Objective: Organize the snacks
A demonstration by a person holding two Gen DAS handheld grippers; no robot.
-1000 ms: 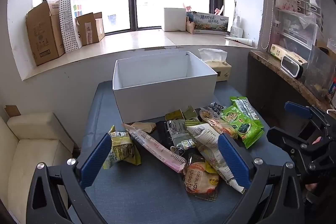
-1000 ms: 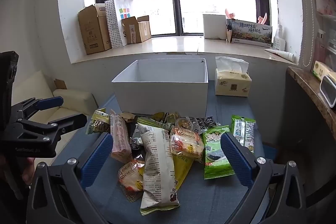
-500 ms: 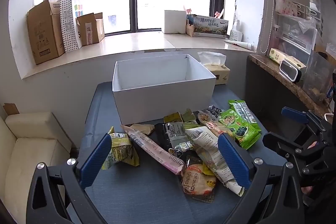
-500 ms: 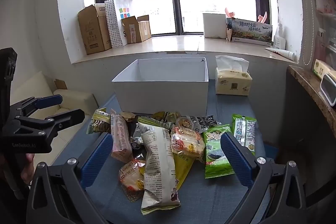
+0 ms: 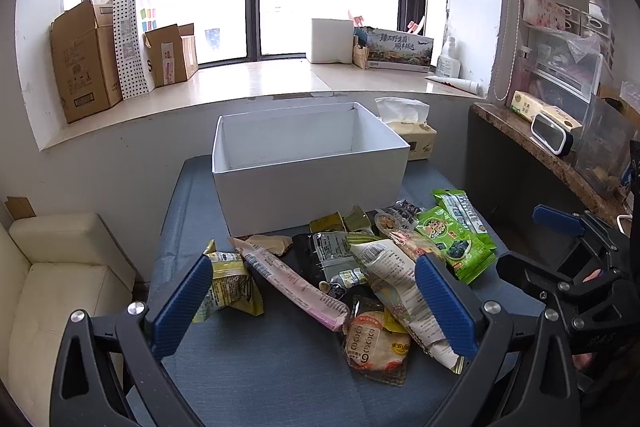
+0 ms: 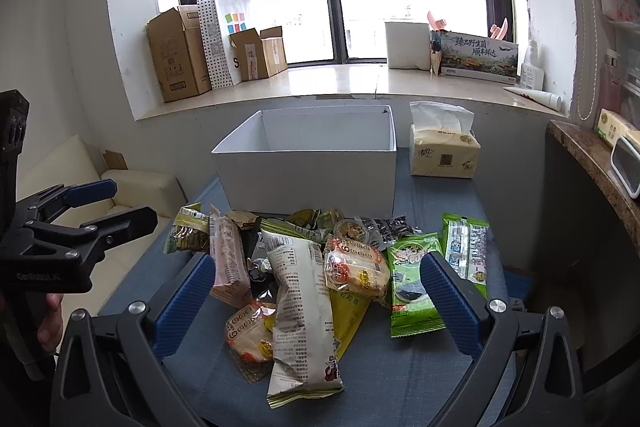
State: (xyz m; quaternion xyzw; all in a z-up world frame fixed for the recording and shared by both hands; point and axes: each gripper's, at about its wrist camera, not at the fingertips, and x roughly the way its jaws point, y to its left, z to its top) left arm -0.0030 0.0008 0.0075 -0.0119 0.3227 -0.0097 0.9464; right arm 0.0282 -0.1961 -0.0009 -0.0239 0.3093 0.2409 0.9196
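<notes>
A pile of snack packets lies on the blue table in front of an empty white box. The pile holds a long white bag, a pink bar, green seaweed packs, orange rice-cracker packs and a yellow-green pouch. My left gripper is open and empty, above the near edge of the pile. My right gripper is open and empty, above the pile's right side. The box also shows in the right wrist view.
A tissue box stands right of the white box. A cream sofa is left of the table. A stone counter with clutter runs along the right. Cardboard boxes sit on the window sill.
Both grippers have drifted slightly back and up from the pile; both stay open. The snacks have not moved.
</notes>
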